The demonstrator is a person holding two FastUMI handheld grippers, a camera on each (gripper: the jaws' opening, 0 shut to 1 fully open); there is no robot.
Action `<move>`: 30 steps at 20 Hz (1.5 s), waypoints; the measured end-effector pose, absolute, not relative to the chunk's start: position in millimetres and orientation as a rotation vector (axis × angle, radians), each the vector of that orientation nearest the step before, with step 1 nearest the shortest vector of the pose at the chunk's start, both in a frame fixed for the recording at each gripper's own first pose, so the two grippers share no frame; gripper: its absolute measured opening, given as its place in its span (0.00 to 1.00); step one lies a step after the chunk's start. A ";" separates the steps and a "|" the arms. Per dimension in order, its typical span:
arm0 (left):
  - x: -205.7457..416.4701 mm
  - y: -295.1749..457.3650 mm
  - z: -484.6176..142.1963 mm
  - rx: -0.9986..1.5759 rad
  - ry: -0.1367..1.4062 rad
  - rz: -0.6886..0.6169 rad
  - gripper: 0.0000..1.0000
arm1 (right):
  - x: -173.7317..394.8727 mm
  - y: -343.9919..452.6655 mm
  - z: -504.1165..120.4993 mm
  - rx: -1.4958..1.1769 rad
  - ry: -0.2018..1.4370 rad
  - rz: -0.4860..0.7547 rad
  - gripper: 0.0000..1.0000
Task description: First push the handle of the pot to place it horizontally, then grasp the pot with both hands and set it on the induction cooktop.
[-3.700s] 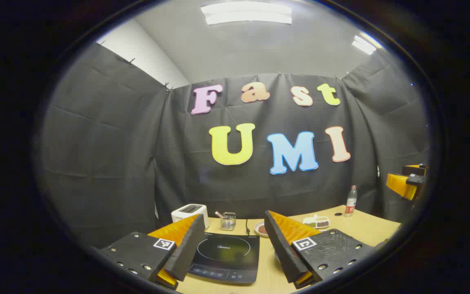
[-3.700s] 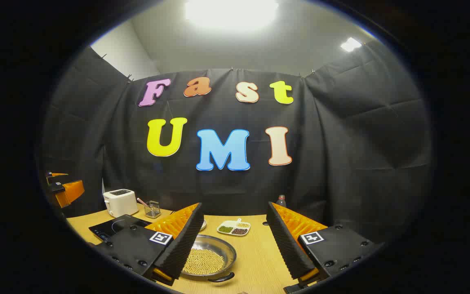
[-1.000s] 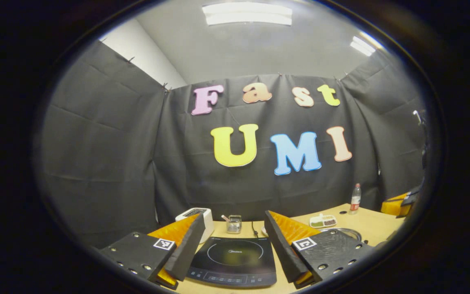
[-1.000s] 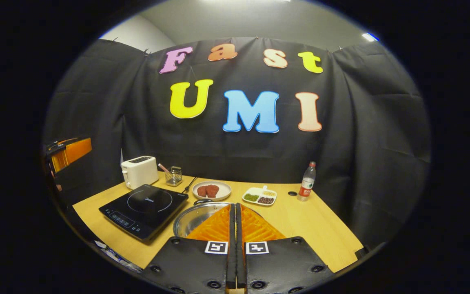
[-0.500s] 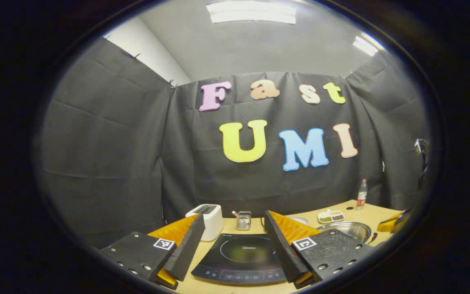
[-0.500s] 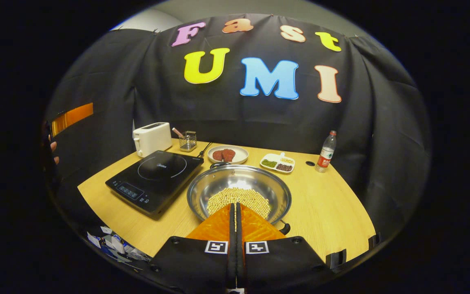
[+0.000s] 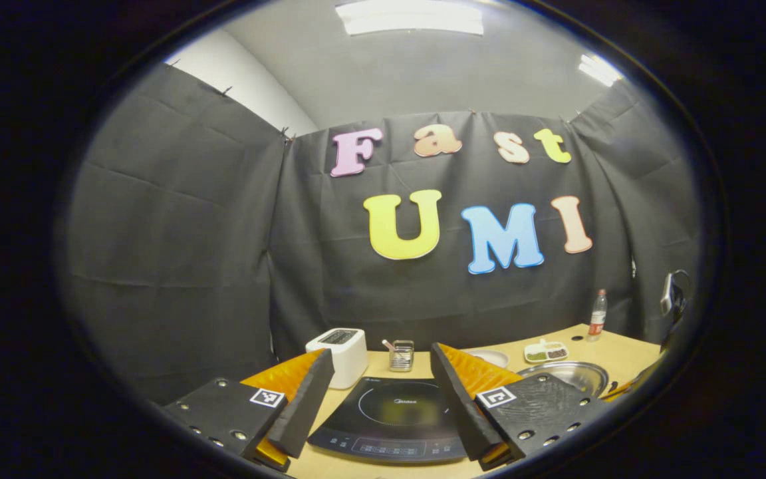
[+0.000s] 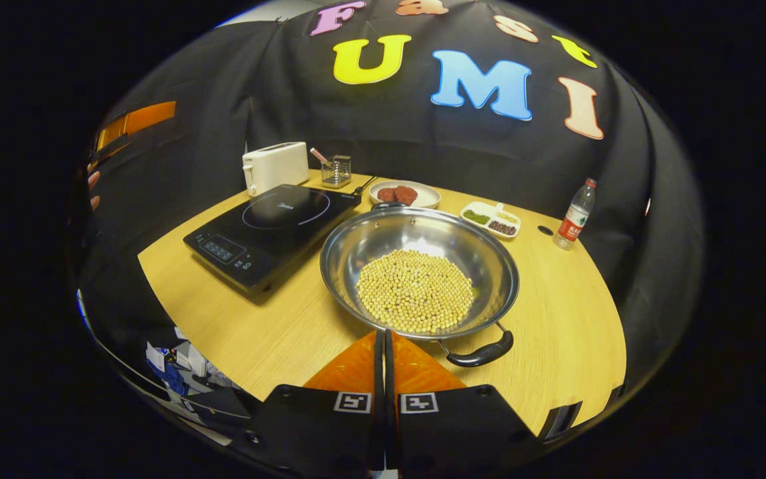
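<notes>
In the right gripper view, the right gripper [image 8: 383,342] sits at the bottom centre with its jaws closed flat together, nothing between them. Its tips lie just short of the near rim of the pot [image 8: 419,269], a wide steel pan holding pale beans [image 8: 415,290]. One black handle [image 8: 479,354] juts from the near rim, just right of the tips and apart from them; a second handle [image 8: 383,205] shows at the far rim. The pot stands on the surface [image 8: 276,332], just right of the cooktop [image 8: 271,226] and not on it. Beyond, toward the upper part of the frame, stand a toaster [image 8: 274,166], a small rack [image 8: 335,171], a plate [image 8: 403,193], a divided dish [image 8: 491,220] and a bottle [image 8: 574,214].

In the left gripper view, the left gripper [image 7: 380,392] shows at the bottom with jaws wide open and empty, above the near part of the cooktop [image 7: 396,416]. The pot [image 7: 566,374] lies at the lower right.
</notes>
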State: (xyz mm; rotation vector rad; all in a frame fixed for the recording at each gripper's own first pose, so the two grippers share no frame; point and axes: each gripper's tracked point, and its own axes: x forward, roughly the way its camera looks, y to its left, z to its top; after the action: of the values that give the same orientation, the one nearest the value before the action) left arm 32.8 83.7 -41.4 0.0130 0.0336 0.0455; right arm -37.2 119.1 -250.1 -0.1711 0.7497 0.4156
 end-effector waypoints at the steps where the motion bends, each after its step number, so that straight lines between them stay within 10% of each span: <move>1: 35.7 79.4 -41.5 0.020 0.036 0.049 0.89 | -37.9 116.9 -257.0 -0.171 0.776 0.427 0.02; 30: 96.3 -45.2 -51.6 0.048 0.080 -0.024 0.87 | 35.5 5.6 -291.1 -0.128 0.923 0.368 0.02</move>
State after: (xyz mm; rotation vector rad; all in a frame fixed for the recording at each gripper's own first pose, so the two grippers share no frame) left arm 96.3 -45.2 -51.6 0.0478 0.0798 -0.0240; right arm 35.5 5.6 -291.1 -0.1282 0.9234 0.3679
